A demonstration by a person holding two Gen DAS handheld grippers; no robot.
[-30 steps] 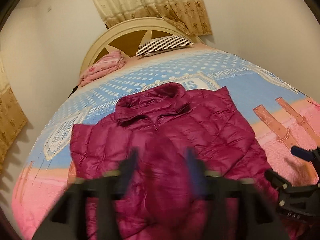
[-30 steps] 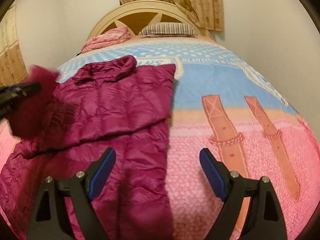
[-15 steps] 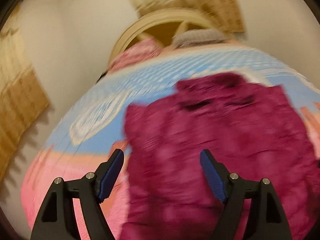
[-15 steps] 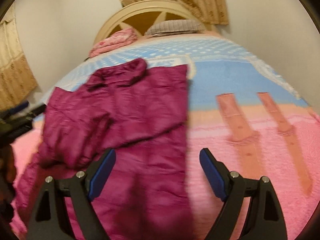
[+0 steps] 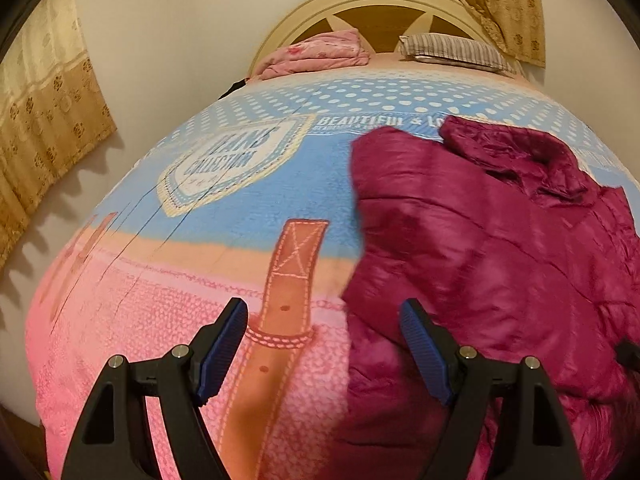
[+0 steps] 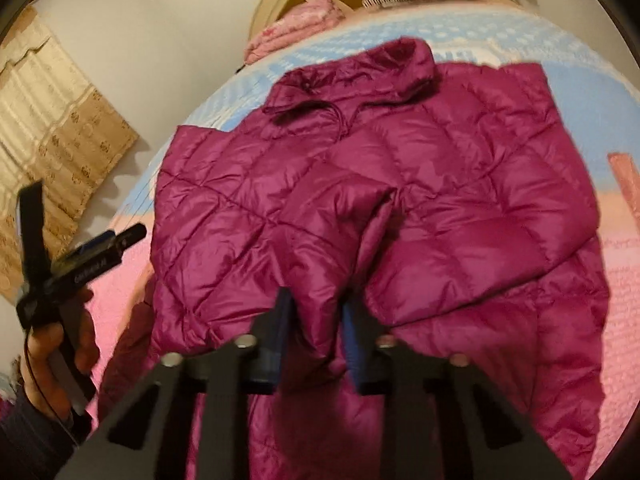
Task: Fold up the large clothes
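Note:
A magenta quilted puffer jacket [image 6: 440, 184] lies front up on the bed, collar toward the headboard, both sleeves folded across its chest. In the left wrist view the jacket [image 5: 500, 248] fills the right side. My left gripper [image 5: 324, 348] is open and empty, above the pink bedspread just left of the jacket's edge. My right gripper [image 6: 316, 320] is shut on a fold of jacket fabric near the sleeve cuffs at the jacket's middle. The left gripper [image 6: 108, 248], held in a hand, also shows at the left of the right wrist view.
The bed carries a pink and blue printed bedspread [image 5: 224, 200]. A folded pink blanket [image 5: 316, 52] and a striped pillow [image 5: 452, 50] lie by the cream headboard [image 5: 376, 4]. Beige curtains [image 5: 44, 120] hang on the left wall.
My left gripper let go of the sleeve it was carrying and swung left off the jacket. My right gripper moved left over the jacket and closed on its fabric.

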